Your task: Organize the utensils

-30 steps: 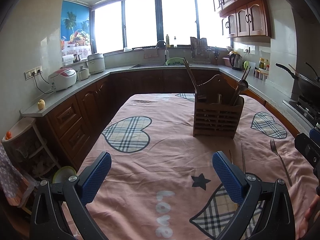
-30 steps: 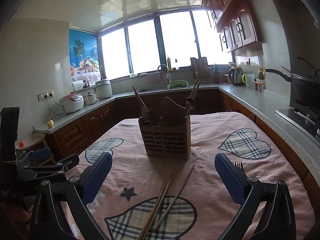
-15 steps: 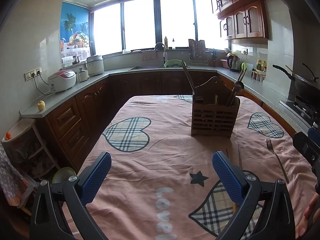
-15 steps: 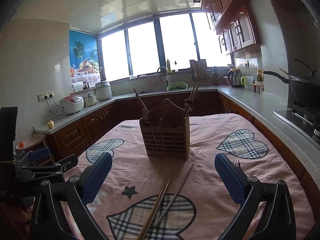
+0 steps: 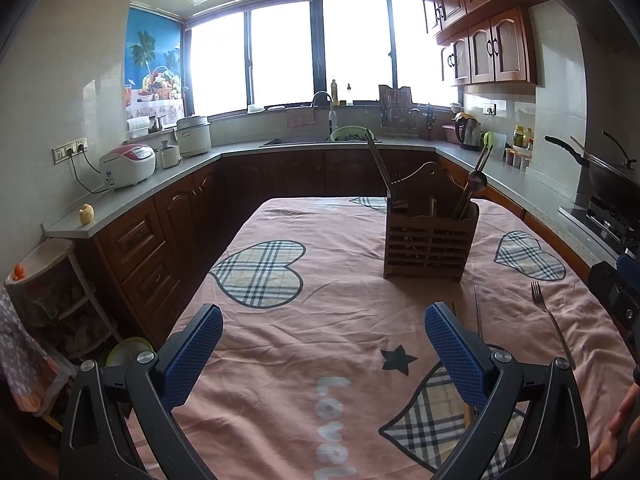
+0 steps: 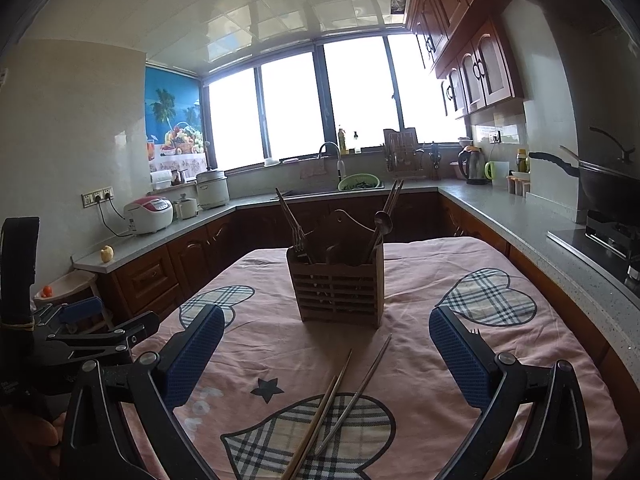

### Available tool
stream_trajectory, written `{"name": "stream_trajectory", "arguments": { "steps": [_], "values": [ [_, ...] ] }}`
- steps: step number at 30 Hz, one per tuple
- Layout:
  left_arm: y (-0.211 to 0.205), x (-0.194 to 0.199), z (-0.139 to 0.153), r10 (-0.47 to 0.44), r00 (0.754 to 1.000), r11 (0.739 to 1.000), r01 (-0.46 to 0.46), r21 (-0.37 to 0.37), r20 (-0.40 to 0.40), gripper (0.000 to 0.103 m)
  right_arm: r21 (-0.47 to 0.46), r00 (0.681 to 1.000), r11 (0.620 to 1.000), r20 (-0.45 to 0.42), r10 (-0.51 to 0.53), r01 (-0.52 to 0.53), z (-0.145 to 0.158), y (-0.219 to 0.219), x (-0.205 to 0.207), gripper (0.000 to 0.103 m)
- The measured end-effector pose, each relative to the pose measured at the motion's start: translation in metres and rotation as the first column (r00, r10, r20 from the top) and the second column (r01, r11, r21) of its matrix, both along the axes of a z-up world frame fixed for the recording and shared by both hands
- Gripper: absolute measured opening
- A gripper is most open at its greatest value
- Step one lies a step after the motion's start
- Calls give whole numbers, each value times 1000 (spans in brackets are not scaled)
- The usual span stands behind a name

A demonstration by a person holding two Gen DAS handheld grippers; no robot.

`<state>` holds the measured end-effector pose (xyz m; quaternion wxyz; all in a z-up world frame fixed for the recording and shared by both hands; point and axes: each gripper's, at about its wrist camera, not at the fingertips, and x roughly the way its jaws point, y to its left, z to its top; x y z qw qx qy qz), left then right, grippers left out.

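Both grippers hover released and empty over the near part of the desk [image 5: 344,320], which is covered by a pink cloth with plaid hearts. The left gripper [image 5: 322,346] has its blue pads spread wide, and so does the right gripper [image 6: 326,354].

A slatted wooden holder [image 6: 338,290] stands upright toward the middle of the desk, already carrying a fork on its left side and a spoon with chopsticks on its right.

The right view shows the loose chopsticks [image 6: 320,420] plainly: wooden ones and a metal one [image 6: 356,392] lie between the pads, near the desk's front edge, their tips aimed at the holder but well apart from it. In the left view these are mostly hidden behind the right-hand pad, with only a thin metal stick [image 5: 477,312] showing.

The left view shows the whole loose fork [image 5: 550,320] lying flat toward the desk's right edge, tines pointing away. In the right view only its tines [image 6: 475,333] peek over the right-hand pad.

The right view also catches the left gripper at its left edge
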<state>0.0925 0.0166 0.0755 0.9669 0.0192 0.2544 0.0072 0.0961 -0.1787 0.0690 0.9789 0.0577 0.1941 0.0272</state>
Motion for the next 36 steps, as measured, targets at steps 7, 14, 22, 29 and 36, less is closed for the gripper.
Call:
{"name": "stream_trajectory", "arguments": {
  "steps": [7,14,22,29,36],
  "values": [
    [0,-1,0,-2,1000,1000,2,0,1,102,2,1000,1000,1,0,0,1,0,0,103],
    [0,0,1,-3,1000,1000,3,-3,3,102,2,1000,1000,1,0,0,1,1,0,103],
    [0,0,2,1,1000,1000,-1,-2,4,102,3,1000,1000,1,2,-2,2,0,0,103],
    [-1,-1,2,0,1000,1000,0,-2,4,102,4,1000,1000,0,2,-2,2,1,0,103],
    [-1,0,2,-1,1000,1000,1,-3,3,102,5,1000,1000,0,2,-2,2,0,0,103]
  ]
}}
